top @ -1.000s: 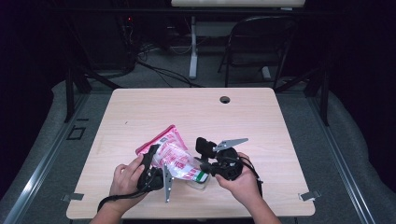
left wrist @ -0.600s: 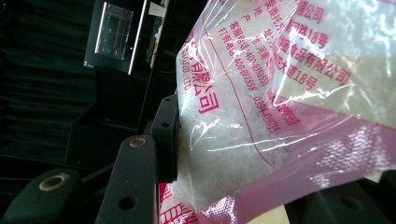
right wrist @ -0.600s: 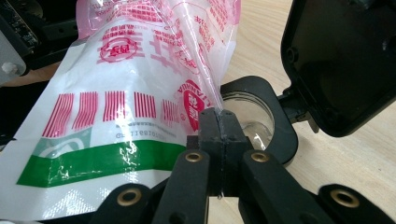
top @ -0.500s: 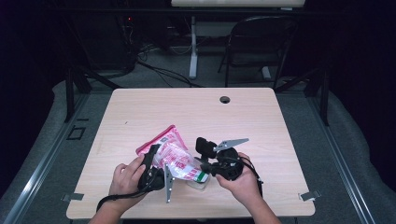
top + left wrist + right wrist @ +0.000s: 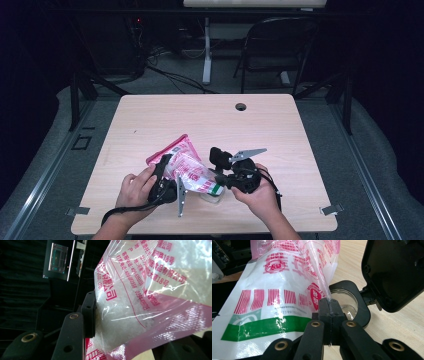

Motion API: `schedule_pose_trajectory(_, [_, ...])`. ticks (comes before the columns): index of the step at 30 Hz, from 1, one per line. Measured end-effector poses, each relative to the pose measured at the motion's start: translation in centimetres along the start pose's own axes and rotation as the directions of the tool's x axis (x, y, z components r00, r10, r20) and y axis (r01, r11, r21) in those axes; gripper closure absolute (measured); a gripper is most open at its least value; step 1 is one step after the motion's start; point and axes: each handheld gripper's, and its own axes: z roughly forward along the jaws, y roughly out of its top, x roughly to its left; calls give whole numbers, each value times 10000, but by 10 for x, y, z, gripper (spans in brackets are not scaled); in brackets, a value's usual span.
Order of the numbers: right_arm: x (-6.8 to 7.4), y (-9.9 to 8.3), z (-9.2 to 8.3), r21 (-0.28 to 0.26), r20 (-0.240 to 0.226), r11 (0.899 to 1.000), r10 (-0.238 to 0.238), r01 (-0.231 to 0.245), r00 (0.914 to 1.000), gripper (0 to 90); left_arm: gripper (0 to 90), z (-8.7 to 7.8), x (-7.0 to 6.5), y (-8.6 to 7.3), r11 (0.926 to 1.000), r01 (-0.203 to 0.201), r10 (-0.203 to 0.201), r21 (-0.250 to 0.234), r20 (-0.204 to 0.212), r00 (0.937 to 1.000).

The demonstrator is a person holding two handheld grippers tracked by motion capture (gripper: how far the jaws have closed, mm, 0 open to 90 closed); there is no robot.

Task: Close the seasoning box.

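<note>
Bag of white granules held over an open jar, with nothing shifted in the last second

Table [image 5: 150,120] of pale wood fills the middle of the high view, with a person's forearms coming in from the bottom edge. Compared with the two earlier high views, hands, bag and jar sit in the same places; the pose is a hold, so I judge the pouring is being lined up or paused, not under way.

Bag [image 5: 187,167], clear plastic with pink and red print and a green band, lies tilted between the two hands near the table's front edge. White granules [image 5: 120,315] settle in its lower part.

Left gripper [image 5: 167,182] clamps the bag's bulging side; one black pad [image 5: 89,312] presses the plastic, the jaws about half apart around it.

Right gripper [image 5: 329,312] has its jaws fully together, pinching a thin fold of the bag's edge.

Jar [image 5: 344,303], small, clear glass with a black collar, stands just behind that pinch, its hinged black lid [image 5: 394,272] flipped up and open.
</note>
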Motion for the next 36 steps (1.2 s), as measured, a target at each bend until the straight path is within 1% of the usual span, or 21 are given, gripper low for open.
schedule_pose_trajectory(5, [0, 0, 0, -47, 15, 10000, 51, -51, 10000, 900, 609, -1, 1, 1, 9999, -137, 137, -19, -21, 9999])
schedule_pose_trajectory(11, [0, 1, 0, 76, -8, 10000, -38, 38, 10000, 900, 609, -1, 3, 2, 9997, -234, 234, -21, -8, 9997])
schedule_pose_trajectory(12, [0, 1, 0, 170, 16, 9998, -116, 116, 9999, 900, 609, -1, 3, 2, 9997, -246, 246, -19, -6, 9997])
schedule_pose_trajectory(16, [1, 2, 0, 154, 29, 9998, -83, 82, 10000, 900, 610, -1, 4, 2, 9996, -296, 296, 8, 6, 9996])
schedule_pose_trajectory(21, [2, 5, 0, 315, 82, 9992, -231, 228, 9997, 900, 609, -1, 4, 2, 9995, -300, 300, -22, -14, 9995])
schedule_pose_trajectory(26, [2, 7, -1, 466, 130, 9983, -358, 351, 9993, 900, 610, -1, 5, 2, 9992, -388, 388, 15, -17, 9992])
schedule_pose_trajectory(33, [2, 9, 0, 654, 167, 9969, -452, 440, 9988, 900, 610, -1, 7, 3, 9980, -631, 631, -27, -59, 9980])
schedule_pose_trajectory(36, [2, 9, 0, 616, 186, 9972, -443, 431, 9988, 900, 611, -1, 8, 4, 9977, -676, 676, -37, -70, 9977])
